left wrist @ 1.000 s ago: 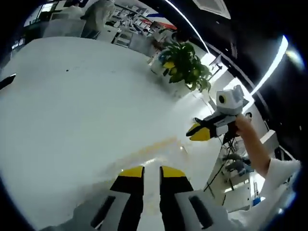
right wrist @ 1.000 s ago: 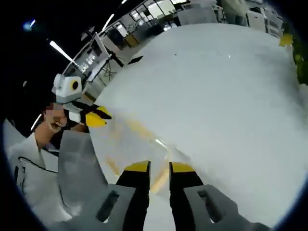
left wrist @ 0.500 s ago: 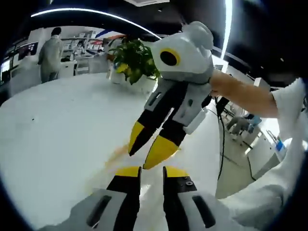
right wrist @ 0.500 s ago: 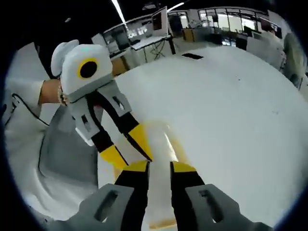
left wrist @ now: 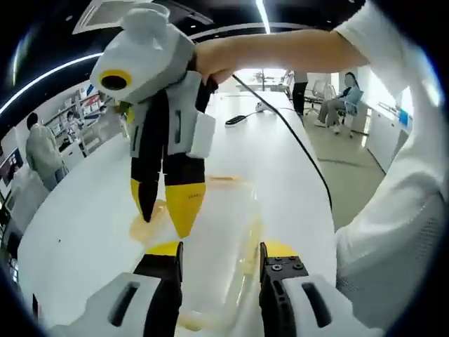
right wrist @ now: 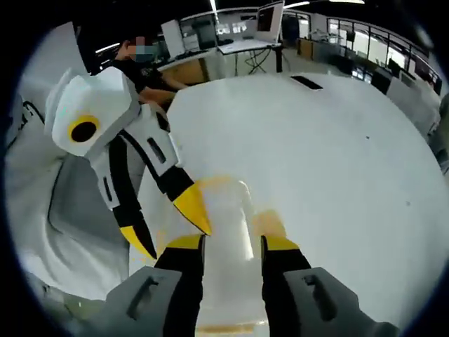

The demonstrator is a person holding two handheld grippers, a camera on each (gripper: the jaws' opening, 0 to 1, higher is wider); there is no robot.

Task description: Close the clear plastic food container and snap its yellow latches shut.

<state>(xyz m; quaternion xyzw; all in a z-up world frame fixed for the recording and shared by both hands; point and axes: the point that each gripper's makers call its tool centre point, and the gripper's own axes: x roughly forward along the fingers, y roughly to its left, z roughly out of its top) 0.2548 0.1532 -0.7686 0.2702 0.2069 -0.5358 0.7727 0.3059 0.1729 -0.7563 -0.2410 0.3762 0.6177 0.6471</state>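
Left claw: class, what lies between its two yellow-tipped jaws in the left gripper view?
The clear food container lies between the jaws of the left claw, with the right claw pointing down at it from above.

There are two grippers: the left gripper (left wrist: 221,253) at the bottom of its own view, and the right gripper (right wrist: 231,246) at the bottom of its view (each one also pokes into the other's picture). There is one clear box (left wrist: 210,260) on one white table (right wrist: 337,154). Two people stand at the left and two at the upper right of the left gripper view.
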